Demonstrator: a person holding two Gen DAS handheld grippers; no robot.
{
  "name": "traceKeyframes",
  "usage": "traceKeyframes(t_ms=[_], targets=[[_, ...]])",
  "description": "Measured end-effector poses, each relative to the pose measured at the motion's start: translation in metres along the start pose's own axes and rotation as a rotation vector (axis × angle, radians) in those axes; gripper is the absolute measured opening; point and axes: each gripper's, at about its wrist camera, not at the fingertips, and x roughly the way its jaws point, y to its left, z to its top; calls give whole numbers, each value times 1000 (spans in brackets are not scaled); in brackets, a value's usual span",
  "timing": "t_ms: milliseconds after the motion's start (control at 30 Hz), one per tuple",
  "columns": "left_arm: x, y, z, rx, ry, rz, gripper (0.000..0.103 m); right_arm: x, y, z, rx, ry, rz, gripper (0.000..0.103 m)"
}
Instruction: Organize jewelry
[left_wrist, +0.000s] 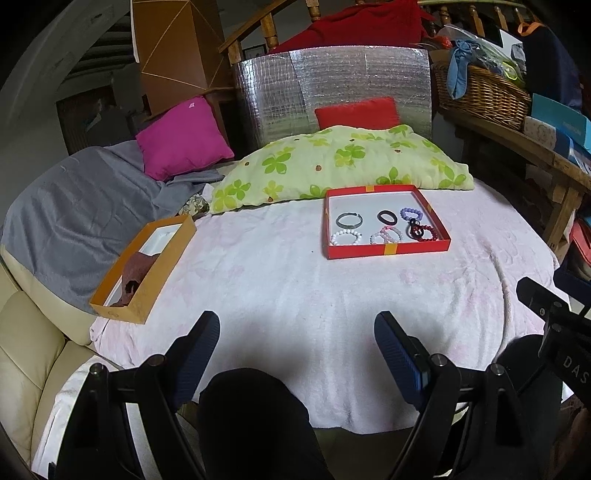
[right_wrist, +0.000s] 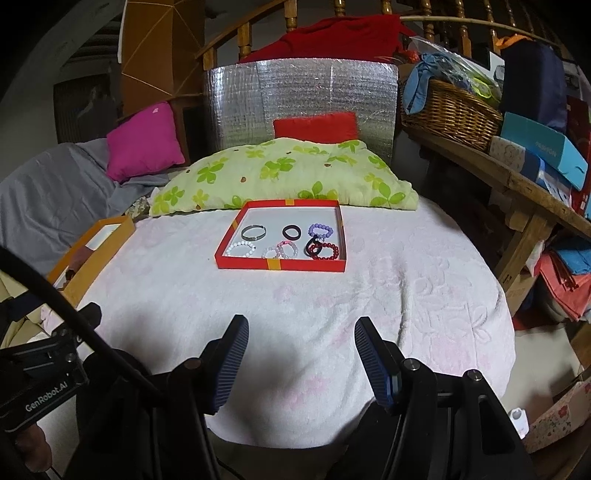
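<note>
Both grippers hang low at the near edge of the bed, side by side. The left gripper (left_wrist: 297, 345) has its two fingers spread wide apart, and nothing is between them. The right gripper (right_wrist: 301, 350) is wide open too, and holds nothing. They point at the jewelry, which sits well away from both.

All the bracelets I can see lie in the red tray (left_wrist: 386, 250), a flat cardboard box with low walls and a white floor. The low walls keep round things from rolling off onto the soft blanket (left_wrist: 295, 280). In the back row sit a thin grey bangle (left_wrist: 348, 220), a dark band (left_wrist: 386, 216) and a purple bead ring (left_wrist: 410, 213). In front are a white bead ring (left_wrist: 342, 237) and two pink bead rings (left_wrist: 387, 235) that touch each other. At the right, a black ring (left_wrist: 414, 229) lies partly on a dark red bead ring (left_wrist: 427, 233). So most are laid apart, but these two pairs are bunched up.

An orange box (left_wrist: 168, 271) sits at the left edge, long and narrow. Inside is something brownish and crumpled; I cannot tell what it is.

The blanket is pale pink and fluffy. This could be jewelry already sorted into the tray, or jewelry waiting to go to the orange box. I cannot tell which.
</note>
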Motion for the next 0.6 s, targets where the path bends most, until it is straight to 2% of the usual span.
traceKeyframes(t_ms=[267,600], targets=[[7,8,17,-24,-23,12,86,18,1,15,27,0,4,64],[-3,15,17,-40,-43,25,86,9,8,11,22,-12,11,64]])
